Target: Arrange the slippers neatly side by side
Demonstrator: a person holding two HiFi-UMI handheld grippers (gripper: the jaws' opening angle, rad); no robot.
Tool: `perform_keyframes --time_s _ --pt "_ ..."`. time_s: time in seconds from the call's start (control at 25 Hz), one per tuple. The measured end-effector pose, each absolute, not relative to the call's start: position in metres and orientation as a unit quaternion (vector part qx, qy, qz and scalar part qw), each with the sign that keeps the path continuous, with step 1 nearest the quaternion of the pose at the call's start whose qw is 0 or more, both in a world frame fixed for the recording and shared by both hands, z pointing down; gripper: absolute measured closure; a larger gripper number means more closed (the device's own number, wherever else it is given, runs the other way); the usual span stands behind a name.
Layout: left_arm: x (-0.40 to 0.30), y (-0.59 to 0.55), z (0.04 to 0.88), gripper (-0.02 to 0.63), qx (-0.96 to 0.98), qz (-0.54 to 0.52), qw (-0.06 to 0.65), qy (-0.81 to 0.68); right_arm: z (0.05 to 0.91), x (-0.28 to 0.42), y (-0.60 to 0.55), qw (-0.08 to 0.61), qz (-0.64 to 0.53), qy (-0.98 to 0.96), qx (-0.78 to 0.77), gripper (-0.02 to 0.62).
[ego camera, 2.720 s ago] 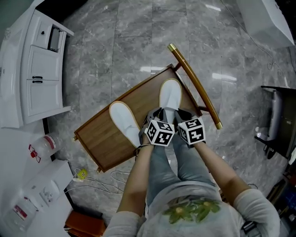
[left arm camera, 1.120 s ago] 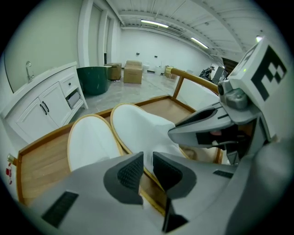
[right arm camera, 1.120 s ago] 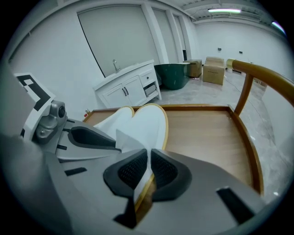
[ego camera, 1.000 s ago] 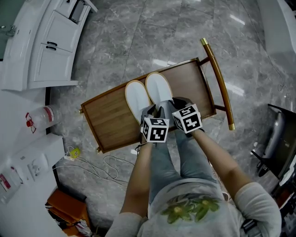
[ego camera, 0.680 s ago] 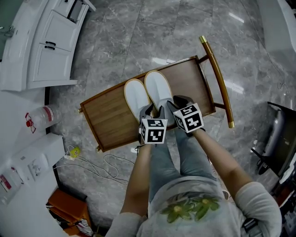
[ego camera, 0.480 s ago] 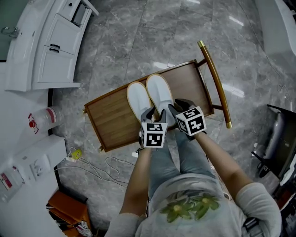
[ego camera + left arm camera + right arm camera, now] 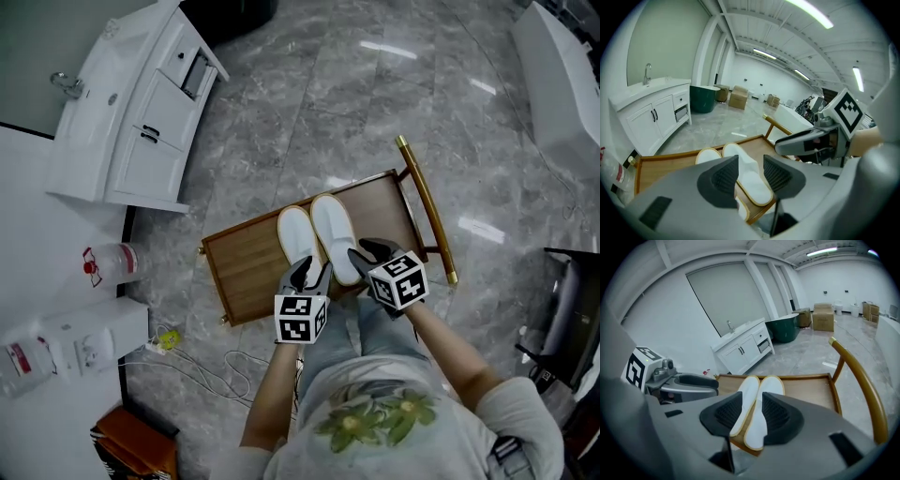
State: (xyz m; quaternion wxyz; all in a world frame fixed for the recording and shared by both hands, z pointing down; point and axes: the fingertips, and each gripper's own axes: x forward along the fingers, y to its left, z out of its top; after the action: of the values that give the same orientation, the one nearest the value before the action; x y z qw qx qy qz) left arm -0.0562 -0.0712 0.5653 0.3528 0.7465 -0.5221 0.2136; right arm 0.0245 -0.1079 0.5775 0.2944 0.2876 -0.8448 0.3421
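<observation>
Inspector: Marble floor (image 7: 281, 112), grey and glossy, with a white cabinet (image 7: 141, 122) at upper left. Confirm the work surface.

Operator: Wooden tray (image 7: 248, 272) set on the floor, with a brass handle (image 7: 427, 211) along its right end. The tray sits skewed to the floor tiles.

Inspector: Position of the slippers (image 7: 333, 239)?

Operator: Both are white and lie on the tray, right of centre. They are parallel, with their long edges touching or just beside each other. Toes point away from the person and heels lie at the near edge.

Inspector: Left gripper (image 7: 312, 274) status?

Operator: It is above the heel end of the left slipper, pointing steeply down. In the left gripper view (image 7: 751, 173) the jaws stand spread and have just been opening. Nothing is held. The slippers show through the gap, well below the pads, with no contact.

Inspector: Right gripper (image 7: 370, 251) status?

Operator: It is beside the left one, over the near edge of the tray. In the right gripper view (image 7: 754, 416) the jaws stand spread, having just opened wide and then closed in a trace. Nothing is pinched. Both slippers appear in the gap, clear of the pads.
</observation>
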Motion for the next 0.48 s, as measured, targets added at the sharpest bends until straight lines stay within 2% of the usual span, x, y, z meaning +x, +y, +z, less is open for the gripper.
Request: perform_keyframes --time_s 0.28,0.48 --pt "-0.070 -0.069 0.514 0.453 0.756 0.197 0.319 -0.536 0.537 0.020 -0.101 0.276 0.326 -0.862 0.273 0.518" --pt "-0.068 -0.066 0.487 0.550 0.770 0.207 0.278 -0.536 0.513 0.014 -0.096 0.271 0.283 -0.878 0.274 0.572"
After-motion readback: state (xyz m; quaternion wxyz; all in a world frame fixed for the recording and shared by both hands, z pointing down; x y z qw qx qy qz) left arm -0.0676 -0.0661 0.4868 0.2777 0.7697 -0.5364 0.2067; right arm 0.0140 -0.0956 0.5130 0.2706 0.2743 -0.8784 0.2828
